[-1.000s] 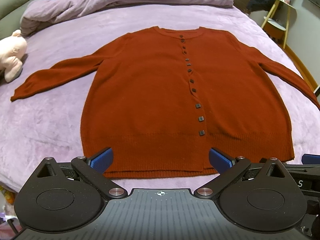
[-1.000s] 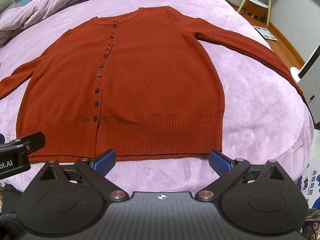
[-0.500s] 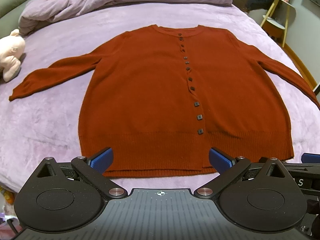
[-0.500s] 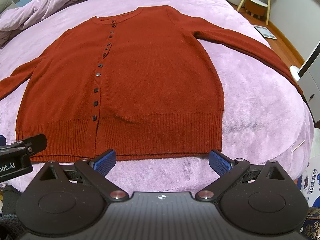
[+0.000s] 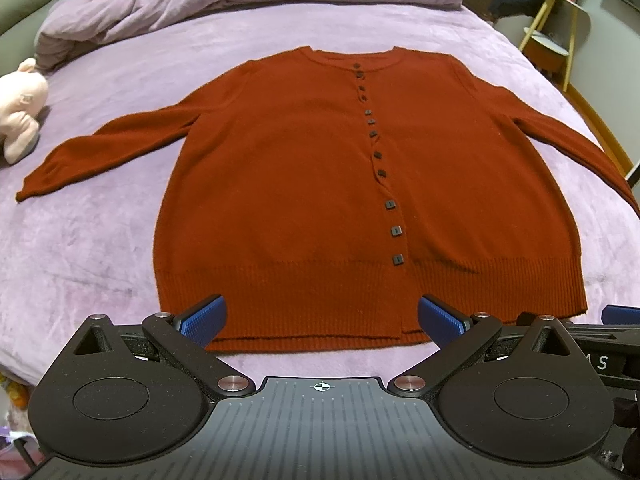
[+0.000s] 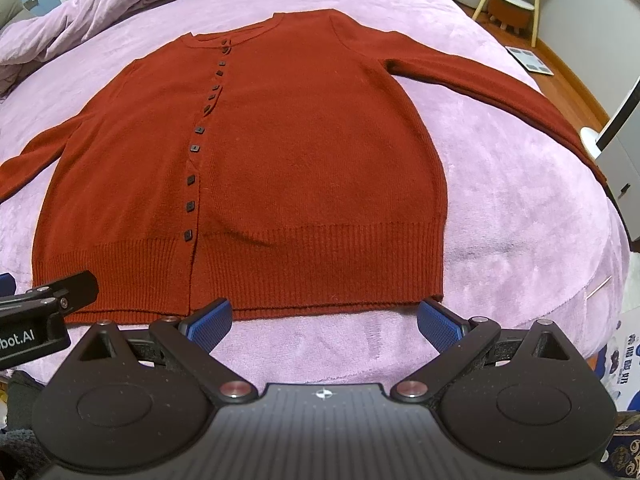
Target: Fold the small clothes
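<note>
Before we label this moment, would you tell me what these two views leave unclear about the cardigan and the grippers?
- Cardigan: its right cuff runs off the edge of the left wrist view, and in the right wrist view it is lost over the bed's edge.
- Its left cuff is cut off by the right wrist view's left edge.
- Left gripper and right gripper: both open; their height above the bed cannot be judged.

Purple bed (image 5: pixel 100 240), yellow-legged side table (image 5: pixel 560 12)

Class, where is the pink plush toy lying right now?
In the left wrist view, the pink plush toy lies at the far left on the purple bedspread, beyond the cardigan's sleeve cuff.
</note>
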### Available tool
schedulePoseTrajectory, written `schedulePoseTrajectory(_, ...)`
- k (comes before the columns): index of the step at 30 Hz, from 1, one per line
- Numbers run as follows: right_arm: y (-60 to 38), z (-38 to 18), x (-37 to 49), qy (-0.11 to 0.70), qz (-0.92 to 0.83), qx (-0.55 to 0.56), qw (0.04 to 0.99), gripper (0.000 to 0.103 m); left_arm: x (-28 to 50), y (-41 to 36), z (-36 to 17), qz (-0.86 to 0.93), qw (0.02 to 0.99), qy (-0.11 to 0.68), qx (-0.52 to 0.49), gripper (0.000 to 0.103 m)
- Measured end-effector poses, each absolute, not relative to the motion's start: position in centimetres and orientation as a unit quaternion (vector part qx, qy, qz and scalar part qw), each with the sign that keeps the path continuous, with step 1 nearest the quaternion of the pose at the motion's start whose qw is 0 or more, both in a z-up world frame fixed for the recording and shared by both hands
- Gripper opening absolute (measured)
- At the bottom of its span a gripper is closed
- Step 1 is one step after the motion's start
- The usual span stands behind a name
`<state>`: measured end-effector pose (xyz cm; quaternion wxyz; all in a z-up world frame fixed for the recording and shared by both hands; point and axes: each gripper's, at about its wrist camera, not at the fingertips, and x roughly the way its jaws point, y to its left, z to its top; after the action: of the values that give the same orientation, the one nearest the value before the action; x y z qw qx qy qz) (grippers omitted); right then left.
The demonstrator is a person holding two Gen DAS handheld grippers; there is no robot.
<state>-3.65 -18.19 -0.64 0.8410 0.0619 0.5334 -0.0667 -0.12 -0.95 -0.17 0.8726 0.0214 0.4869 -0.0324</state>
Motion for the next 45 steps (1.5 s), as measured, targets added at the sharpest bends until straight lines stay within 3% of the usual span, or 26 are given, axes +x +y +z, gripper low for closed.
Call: schedulePoseTrajectory(45,-19.8,-1.3,-4.0,0.551,-0.059,0.106,0.826,0.099,0.1,-2.0,-1.0,-0.032,0.863,0.504,0.036,0.103)
